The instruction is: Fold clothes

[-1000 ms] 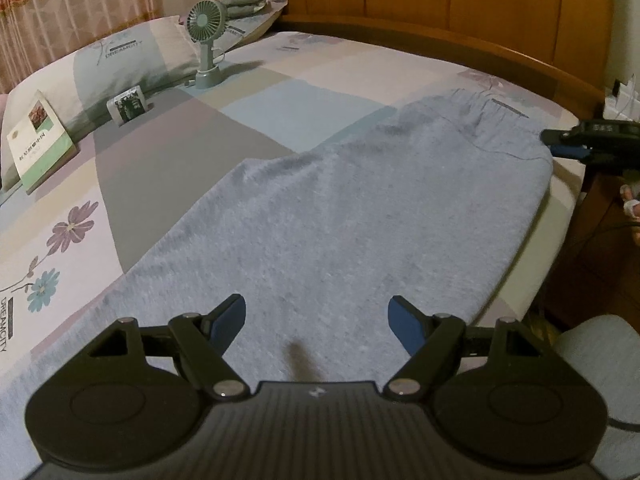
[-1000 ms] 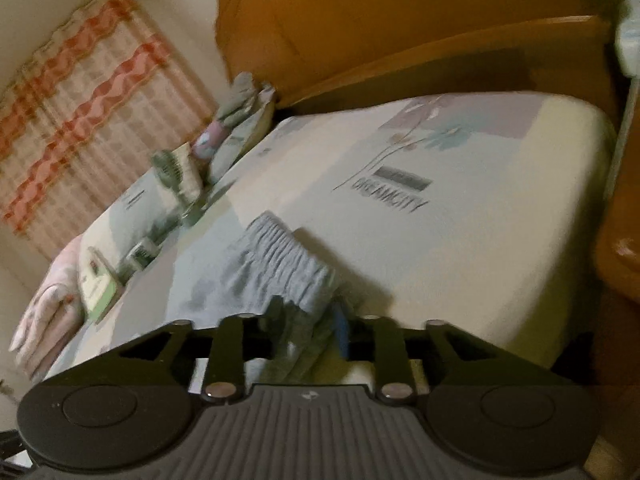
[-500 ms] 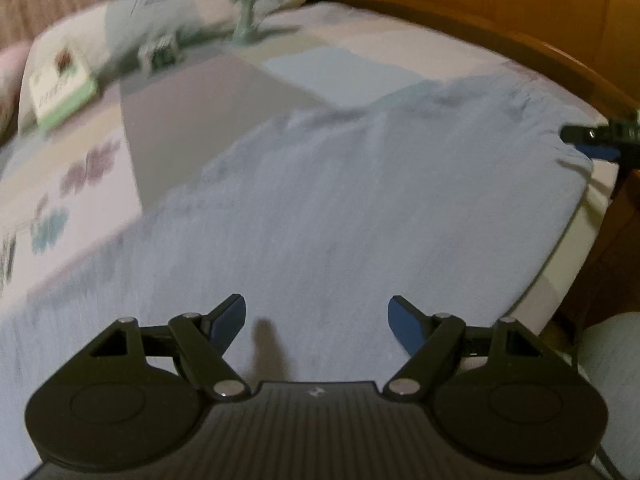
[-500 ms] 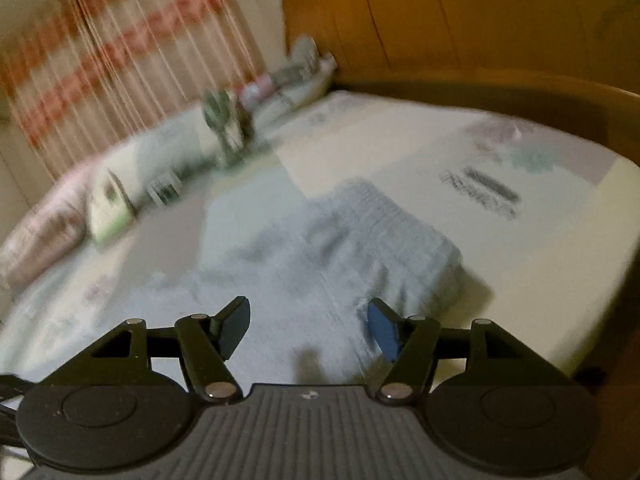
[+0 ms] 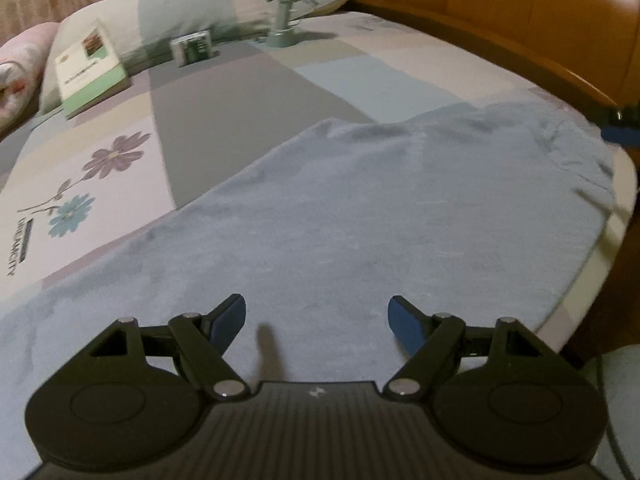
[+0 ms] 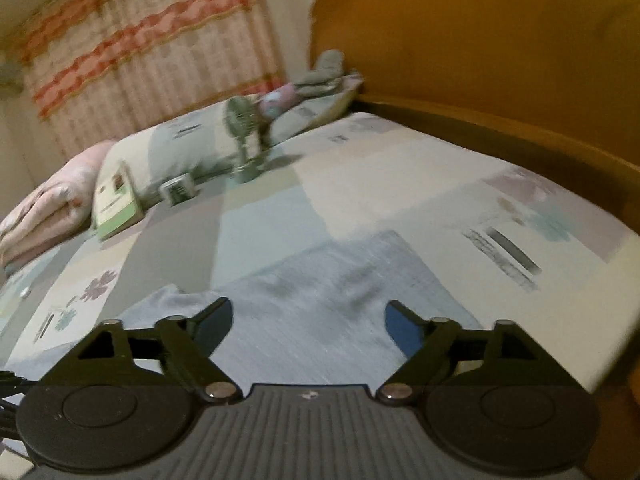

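A small green desk fan on a stand (image 5: 285,4) stands upright on the patchwork flower-print bedsheet (image 5: 224,108), near a white-and-green book (image 5: 90,70) (leaning on the pillow (image 5: 180,8)) and what looks like a little printed box (image 5: 193,47).

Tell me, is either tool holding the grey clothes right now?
No. The left tool is open above the grey clothes, pinching nothing. The right tool has just been opening, and nothing is between its blue pads.
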Motion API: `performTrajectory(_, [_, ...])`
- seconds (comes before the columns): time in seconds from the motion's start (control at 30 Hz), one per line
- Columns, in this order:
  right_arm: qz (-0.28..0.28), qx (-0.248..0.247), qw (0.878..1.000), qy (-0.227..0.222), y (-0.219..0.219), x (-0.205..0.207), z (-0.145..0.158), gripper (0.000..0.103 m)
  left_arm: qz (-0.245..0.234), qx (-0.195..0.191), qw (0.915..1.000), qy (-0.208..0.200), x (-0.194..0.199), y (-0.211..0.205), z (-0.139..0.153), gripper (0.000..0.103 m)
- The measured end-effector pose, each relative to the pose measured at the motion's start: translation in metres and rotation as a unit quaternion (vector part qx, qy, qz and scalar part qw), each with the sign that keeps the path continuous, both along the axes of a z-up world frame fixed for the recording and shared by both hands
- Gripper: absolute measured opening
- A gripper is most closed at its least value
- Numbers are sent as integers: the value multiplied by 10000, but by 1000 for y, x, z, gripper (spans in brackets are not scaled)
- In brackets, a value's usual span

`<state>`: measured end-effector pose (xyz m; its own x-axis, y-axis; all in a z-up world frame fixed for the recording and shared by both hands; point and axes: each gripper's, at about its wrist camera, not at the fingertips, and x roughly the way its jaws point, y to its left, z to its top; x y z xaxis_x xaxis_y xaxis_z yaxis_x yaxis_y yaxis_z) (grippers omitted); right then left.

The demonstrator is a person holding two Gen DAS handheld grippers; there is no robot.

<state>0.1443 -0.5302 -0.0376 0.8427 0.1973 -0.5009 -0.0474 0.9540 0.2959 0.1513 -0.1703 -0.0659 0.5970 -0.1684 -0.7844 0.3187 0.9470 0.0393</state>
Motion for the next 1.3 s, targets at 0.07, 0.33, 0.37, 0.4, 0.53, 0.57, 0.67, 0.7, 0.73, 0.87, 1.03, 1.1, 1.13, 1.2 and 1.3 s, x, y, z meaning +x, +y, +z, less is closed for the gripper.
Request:
performTrajectory(0.07, [208,69,9997,59,4,18,0,92,112,17,9999,-21,-1,8,0,79])
performTrajectory(0.33, [60,750,9955,571,-15,64,-16,92,779,-3,9969,-67,6,63,-9,79])
performTrajectory(0.37, [122,829,9946,605,-15,70,-17,92,840,-42,9965,-27,9,68,-11,79])
performTrajectory(0.4, [204,900,9937,636,-13,75,-17,93,864,-72,9962,14,11,72,-14,79])
performTrajectory(0.53, [361,1045,9896,922,-4,107,-29,93,866,-215,9959,125,17,81,-22,79])
performTrajectory(0.57, [213,1018,9889,1057,-5,113,-35,92,850,-238,9960,124,16,82,-23,79])
performTrajectory(0.67, [-132,933,9880,1223,-12,126,-51,84,784,-177,9967,60,8,86,-26,80])
performTrajectory(0.7, [-183,842,9887,1225,-10,127,-50,84,762,-124,9970,42,4,87,-27,80])
performTrajectory(0.73, [-226,722,9895,1230,-5,126,-48,84,739,-87,9972,34,1,88,-28,82])
performTrajectory(0.87, [-410,27,9905,1309,20,125,-36,87,655,-185,9976,81,-8,97,-23,83])
performTrajectory(1.03, [167,-383,9896,1378,69,123,-19,91,599,-285,9976,-187,-8,104,-11,83])
performTrajectory(1.1, [190,-677,9859,1517,90,129,-21,93,547,-200,9979,-280,-7,103,-11,83])
performTrajectory(1.13, [115,-905,9831,1589,99,133,-24,93,539,-135,9980,-296,-7,102,-12,83])
performTrajectory(1.2, [-25,-1269,9760,1767,112,141,-38,93,516,-16,9982,-318,-8,102,-15,83])
performTrajectory(1.3, [-269,-1546,9691,1901,118,154,-56,98,534,47,9983,-238,-10,107,-23,83])
